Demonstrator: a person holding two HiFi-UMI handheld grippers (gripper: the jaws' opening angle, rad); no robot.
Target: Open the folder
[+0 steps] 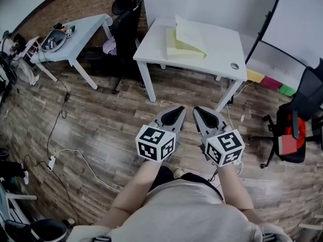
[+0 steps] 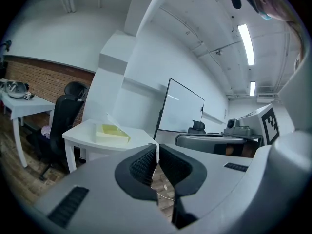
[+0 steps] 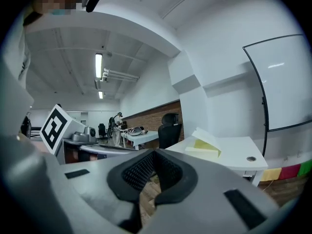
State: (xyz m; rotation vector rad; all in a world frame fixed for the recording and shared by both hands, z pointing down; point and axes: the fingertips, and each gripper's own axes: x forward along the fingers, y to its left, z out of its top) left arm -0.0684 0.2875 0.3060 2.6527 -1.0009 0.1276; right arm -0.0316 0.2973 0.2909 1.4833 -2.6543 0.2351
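We hold left tool [image 1: 177, 116] and right tool [image 1: 198, 116] side by side, both pressed together, pinching nothing. Yellow folder [image 1: 185, 43]: on white surface [image 1: 222, 59], well apart, cover seemingly ajar.

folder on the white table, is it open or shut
Partly open: the folder lies on the white table with its pale cover lifted at an angle, yellow showing beneath.

Bright, even light — fisheye-warped edges

We stand in an office: white worktops [image 1: 222, 47], black swivel chairs [image 1: 125, 11], a whiteboard [image 2: 183, 108], strip lighting [image 2: 245, 43].
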